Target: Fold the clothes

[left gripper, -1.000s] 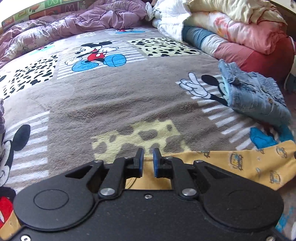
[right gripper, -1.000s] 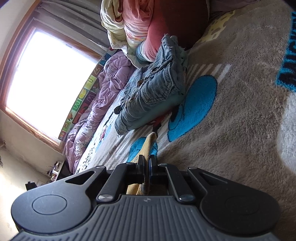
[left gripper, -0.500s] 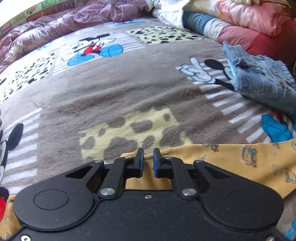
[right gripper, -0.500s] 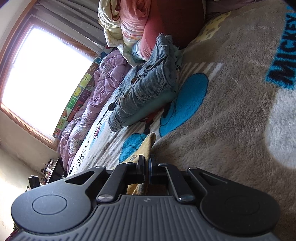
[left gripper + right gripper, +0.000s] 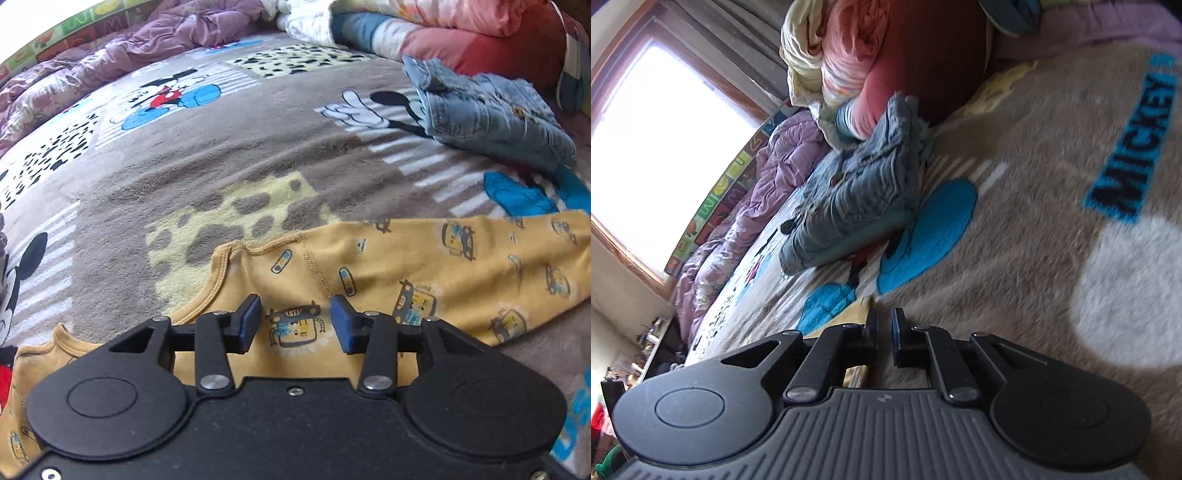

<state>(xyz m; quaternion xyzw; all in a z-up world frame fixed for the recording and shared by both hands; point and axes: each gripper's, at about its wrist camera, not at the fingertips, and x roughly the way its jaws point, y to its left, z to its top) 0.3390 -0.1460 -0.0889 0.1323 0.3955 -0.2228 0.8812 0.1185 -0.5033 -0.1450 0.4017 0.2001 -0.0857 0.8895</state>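
A yellow baby garment (image 5: pixel 461 266) printed with little cars lies flat on the Mickey Mouse blanket (image 5: pixel 221 155), its sleeve stretched out to the right. My left gripper (image 5: pixel 295 314) hovers just over its chest; the jaws are opening and the blue pads stand apart, clear of the cloth below. In the right wrist view my right gripper (image 5: pixel 884 325) is low over the blanket, its jaws opening to a narrow gap with nothing pinched in it. A corner of the yellow garment (image 5: pixel 855 314) lies just left of its fingers.
A folded pile of denim clothes (image 5: pixel 491 114) sits on the blanket beyond the sleeve, seen too as denim clothes (image 5: pixel 857 199). Rolled quilts and pillows (image 5: pixel 461 33) line the far edge. A crumpled purple duvet (image 5: pixel 110 62) runs along the window (image 5: pixel 657 147) side.
My left gripper let go of the yellow garment's neckline and its jaws spread wide, and the garment now lies flat. The right gripper's jaws parted slightly and the pinched yellow cloth dropped out.
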